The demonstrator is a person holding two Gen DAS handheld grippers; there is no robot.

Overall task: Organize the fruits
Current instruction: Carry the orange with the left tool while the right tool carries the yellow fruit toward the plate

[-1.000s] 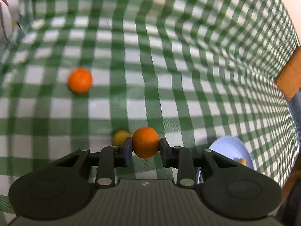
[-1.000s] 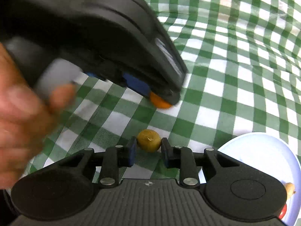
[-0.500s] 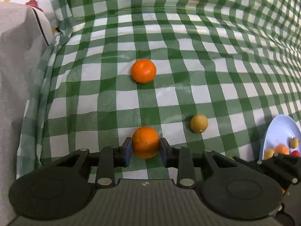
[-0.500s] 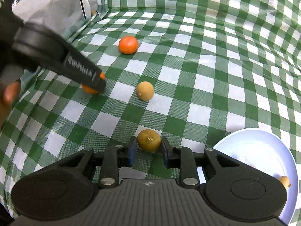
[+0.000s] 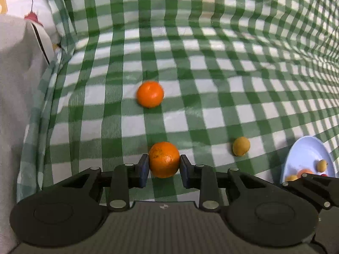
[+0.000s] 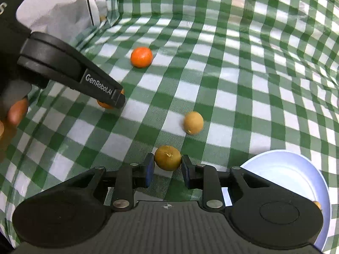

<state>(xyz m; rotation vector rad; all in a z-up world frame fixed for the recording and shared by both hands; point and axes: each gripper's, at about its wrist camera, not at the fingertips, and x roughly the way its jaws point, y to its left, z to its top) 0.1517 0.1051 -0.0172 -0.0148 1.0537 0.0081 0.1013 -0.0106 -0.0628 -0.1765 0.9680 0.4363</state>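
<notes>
We hold two fruits at once, one per gripper. The left gripper (image 5: 164, 167) pinches an orange (image 5: 164, 159) between its pads; both pads press the peel. The right gripper (image 6: 167, 168) brackets a brownish-yellow fruit (image 6: 167, 157). Its right pad touches the fruit, while a narrow gap shows at the left pad, so we judge this grip loose or just opening.

Step in hand, as we judge it: transfer of loose fruit to the pale blue plate (image 6: 296, 169), which sits toward the near right edge of the checked tablecloth (image 5: 211, 63). The next move calls for carrying each held fruit over the plate rim and spreading the fingers low, so that the round fruit does not roll off. The right gripper is nearest the plate and should go first, its hold made firm beforehand.

Count on the cloth:
- Oranges: two, one held and one loose orange (image 5: 150, 94) toward the middle of the cloth.
- Small yellow-brown fruits: two, one between the right gripper's fingers and one loose yellow fruit (image 6: 193, 122) near the plate.

On the plate, the left wrist view shows about four small fruits at its near edge. Part of the plate is hidden, so we cannot give a firm total.
</notes>
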